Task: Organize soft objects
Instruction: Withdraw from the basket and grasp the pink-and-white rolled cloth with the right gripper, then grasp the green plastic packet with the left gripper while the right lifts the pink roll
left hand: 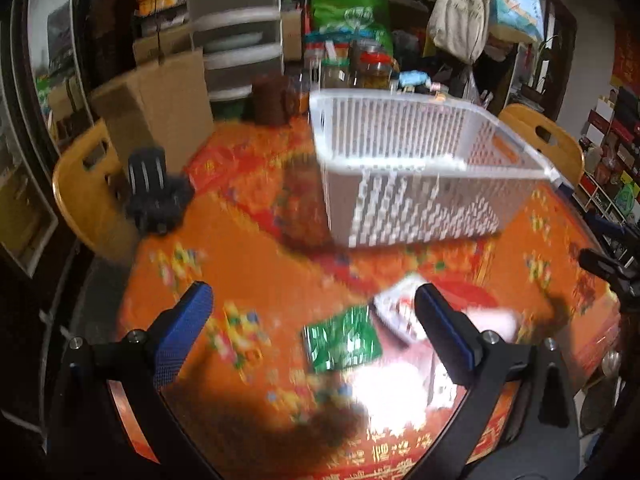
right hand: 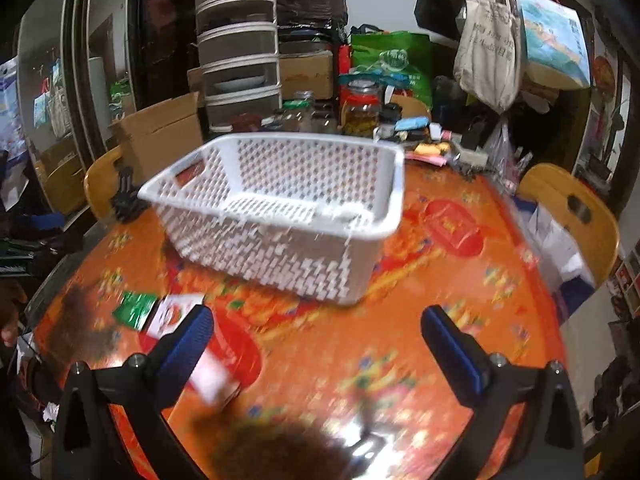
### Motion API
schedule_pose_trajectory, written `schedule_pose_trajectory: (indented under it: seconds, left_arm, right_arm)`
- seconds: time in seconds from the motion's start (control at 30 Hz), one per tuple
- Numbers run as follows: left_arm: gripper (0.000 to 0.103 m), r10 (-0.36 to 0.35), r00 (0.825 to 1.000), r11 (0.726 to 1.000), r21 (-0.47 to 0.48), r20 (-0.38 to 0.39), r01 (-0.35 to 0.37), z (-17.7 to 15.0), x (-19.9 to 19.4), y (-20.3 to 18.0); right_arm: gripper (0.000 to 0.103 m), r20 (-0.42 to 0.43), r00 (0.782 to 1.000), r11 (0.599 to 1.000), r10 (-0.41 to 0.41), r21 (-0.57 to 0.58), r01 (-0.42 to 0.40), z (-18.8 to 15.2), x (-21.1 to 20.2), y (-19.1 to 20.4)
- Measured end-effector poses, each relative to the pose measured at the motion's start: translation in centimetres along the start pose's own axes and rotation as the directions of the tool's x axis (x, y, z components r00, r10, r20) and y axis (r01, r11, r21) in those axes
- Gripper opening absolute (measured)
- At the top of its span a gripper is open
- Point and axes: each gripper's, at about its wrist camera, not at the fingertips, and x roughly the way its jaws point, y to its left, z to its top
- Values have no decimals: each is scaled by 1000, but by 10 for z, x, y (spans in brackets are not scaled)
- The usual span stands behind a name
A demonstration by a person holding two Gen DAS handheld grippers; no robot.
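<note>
A white perforated plastic basket [left hand: 420,168] stands on the orange patterned table and also shows in the right wrist view [right hand: 280,216], with something small and white in its right corner [right hand: 344,210]. A green soft packet [left hand: 340,338] lies on the table between my left gripper's fingers, with a white and red packet [left hand: 394,310] beside it to the right. Both packets show at the lower left of the right wrist view: the green packet [right hand: 134,309] and the white and red packet [right hand: 174,314]. My left gripper [left hand: 312,300] is open and empty above the packets. My right gripper [right hand: 316,320] is open and empty.
Wooden chairs [left hand: 86,184] [right hand: 576,216] stand at the table's left and right edges. Jars [right hand: 360,110], cardboard boxes [left hand: 160,100], a drawer tower [right hand: 238,44] and hanging bags [right hand: 488,44] crowd the far side. A black clamp mount [left hand: 156,192] sits at the left table edge.
</note>
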Motion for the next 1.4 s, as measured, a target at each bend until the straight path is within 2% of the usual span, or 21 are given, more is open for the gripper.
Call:
schedule_pose_trajectory:
  seconds: [0.17, 0.33, 0.5, 0.63, 0.73, 0.77, 0.9, 1.07, 1.17, 1.23, 1.27, 1.4]
  left_arm:
    - [100, -31, 996, 999, -33, -79, 28, -37, 35, -3]
    - [100, -62, 993, 997, -51, -100, 58, -47, 56, -8]
    - [100, -56, 990, 997, -52, -131, 49, -49, 73, -16]
    - [100, -60, 988, 997, -49, -141, 53, -51, 81, -19]
    - [100, -62, 987, 997, -46, -149, 56, -51, 85, -21]
    - [100, -63, 987, 997, -43, -151, 57, -51, 86, -22]
    - [100, -52, 987, 999, -25, -153, 49, -53, 89, -25]
    - [100, -37, 988, 999, -11, -151, 35, -53, 90, -27]
    - [89, -15, 990, 1000, 9, -138, 16, -53, 90, -31]
    - [71, -14, 992, 1000, 9, -129, 15, -52, 87, -31]
    - [65, -13, 992, 1000, 6, -124, 14, -51, 85, -31]
    - [59, -18, 994, 1000, 5, -106, 19, -52, 81, -30]
  right_arm:
    - [103, -40, 997, 997, 72, -7, -72, -41, 19, 26]
    - [101, -96, 989, 991, 113, -67, -119, -54, 44, 48]
    - [86, -131, 982, 985, 134, -89, -146, -57, 59, 57]
    - [77, -153, 977, 981, 146, -107, -163, -58, 69, 64]
    - [61, -172, 973, 978, 152, -116, -174, -58, 76, 68]
    - [50, -183, 970, 976, 160, -115, -182, -59, 79, 69]
    - [46, -177, 971, 975, 158, -131, -182, -60, 80, 71]
    - [36, -156, 972, 979, 174, -83, -189, -63, 70, 56]
    - [31, -138, 975, 982, 173, -55, -182, -64, 61, 45]
    - [31, -126, 977, 984, 170, -42, -176, -65, 56, 39]
    - [31, -121, 978, 984, 169, -38, -174, -65, 54, 37]
    - [30, -102, 982, 986, 162, -20, -165, -65, 46, 28]
